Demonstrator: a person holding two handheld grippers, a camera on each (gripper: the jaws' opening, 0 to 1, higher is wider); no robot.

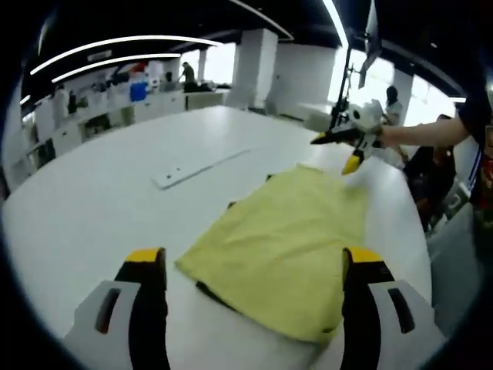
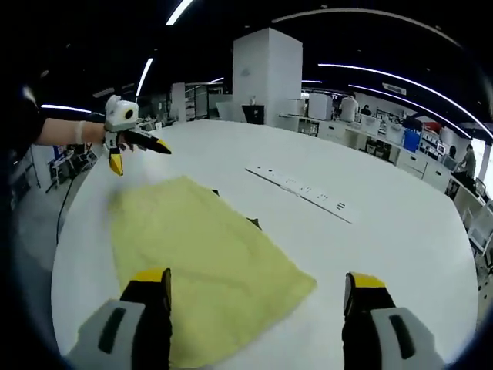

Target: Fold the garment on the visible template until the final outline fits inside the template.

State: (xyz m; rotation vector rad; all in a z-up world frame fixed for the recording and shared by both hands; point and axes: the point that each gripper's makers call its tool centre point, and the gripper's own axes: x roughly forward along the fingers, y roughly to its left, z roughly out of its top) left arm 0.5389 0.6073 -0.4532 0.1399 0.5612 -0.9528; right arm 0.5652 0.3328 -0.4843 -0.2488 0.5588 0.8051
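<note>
Yellow cloth, the garment, lies folded flat on the white worktop ahead of my left gripper, its near edge reaching between my two spread, empty fingers and closest to the right one. Dark slivers of the template peek from under that near edge and at the far left side, so most of it is covered and I cannot tell whether the outline sits fully inside.

Beyond the cloth's far corner, my right gripper hangs above the worktop, its tips apart and holding nothing. From the right gripper view, the garment spreads ahead and to the left of my own open fingers, and my left gripper hovers past its far end, also empty. A long power strip lies further right, well apart from the cloth.

The risk I see: pinching a corner to tidy the edge could drag the whole fold sideways off the template, because the fabric slides easily on this smooth top.
</note>
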